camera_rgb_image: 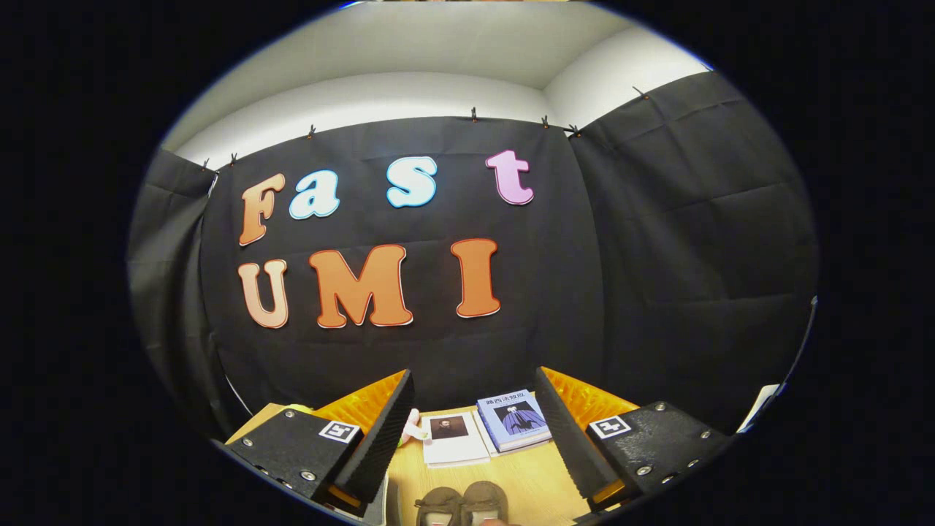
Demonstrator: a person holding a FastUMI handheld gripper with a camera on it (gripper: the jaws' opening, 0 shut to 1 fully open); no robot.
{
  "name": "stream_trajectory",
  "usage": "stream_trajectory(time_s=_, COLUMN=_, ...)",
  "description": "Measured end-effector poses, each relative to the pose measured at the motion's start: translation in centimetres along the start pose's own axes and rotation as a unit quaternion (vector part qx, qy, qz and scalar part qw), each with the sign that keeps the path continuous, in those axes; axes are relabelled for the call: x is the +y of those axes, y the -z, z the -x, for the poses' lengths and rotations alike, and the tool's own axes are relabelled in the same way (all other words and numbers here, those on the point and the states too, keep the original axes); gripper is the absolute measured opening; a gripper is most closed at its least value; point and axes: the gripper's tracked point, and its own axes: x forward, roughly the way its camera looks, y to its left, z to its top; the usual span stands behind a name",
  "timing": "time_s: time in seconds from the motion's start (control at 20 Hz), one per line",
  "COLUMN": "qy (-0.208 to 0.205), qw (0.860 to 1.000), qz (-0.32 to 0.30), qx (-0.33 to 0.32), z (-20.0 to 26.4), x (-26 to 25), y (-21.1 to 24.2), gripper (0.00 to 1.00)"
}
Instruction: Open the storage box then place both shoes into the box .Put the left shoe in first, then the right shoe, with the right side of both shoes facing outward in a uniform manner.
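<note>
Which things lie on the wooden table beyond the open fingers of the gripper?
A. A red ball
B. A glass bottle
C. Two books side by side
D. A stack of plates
C: a white-covered book and a blue-covered book lie next to each other on the light wooden table, beyond the pair of brown shoes that sits between the open gripper's fingers.

One gripper (475, 431) was there, its two fingers spread apart with nothing between them. Two shoes (462, 504) sat side by side on the one table (533, 475), between the fingers. Beyond them lay two books (482, 432), a white one and a blue one.
</note>
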Motion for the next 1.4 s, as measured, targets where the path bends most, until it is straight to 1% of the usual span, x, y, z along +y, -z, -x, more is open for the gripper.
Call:
stream_trajectory(time_s=0.1, qy=-0.001, qw=1.000, qz=-0.003, qx=0.001, z=0.8, x=0.6, y=0.0, gripper=0.98)
stream_trajectory(time_s=0.4, qy=0.016, qw=1.000, qz=0.004, qx=0.011, z=0.8, x=0.0, y=0.7, gripper=0.98)
stream_trajectory(time_s=0.5, qy=0.004, qw=1.000, qz=-0.003, qx=0.026, z=0.6, x=0.4, y=1.8, gripper=0.98)
stream_trajectory(time_s=0.65, qy=-0.039, qw=0.997, qz=-0.046, qx=0.053, z=0.2, x=2.2, y=3.9, gripper=0.98)
stream_trajectory(time_s=0.75, qy=-0.069, qw=0.991, qz=-0.083, qx=0.085, z=-0.4, x=3.6, y=6.1, gripper=0.98)
stream_trajectory(time_s=0.95, qy=-0.098, qw=0.977, qz=-0.125, qx=0.142, z=-1.2, x=5.2, y=11.2, gripper=0.98)
stream_trajectory(time_s=1.1, qy=-0.125, qw=0.960, qz=-0.161, qx=0.194, z=-0.9, x=7.1, y=15.2, gripper=0.98)
stream_trajectory(time_s=1.2, qy=-0.143, qw=0.945, qz=-0.188, qx=0.226, z=-0.4, x=8.3, y=17.5, gripper=0.98)
stream_trajectory(time_s=1.3, qy=-0.154, qw=0.930, qz=-0.216, qx=0.254, z=0.0, x=9.1, y=19.7, gripper=0.98)
stream_trajectory(time_s=1.4, qy=-0.162, qw=0.920, qz=-0.232, qx=0.273, z=0.3, x=9.8, y=21.5, gripper=0.98)
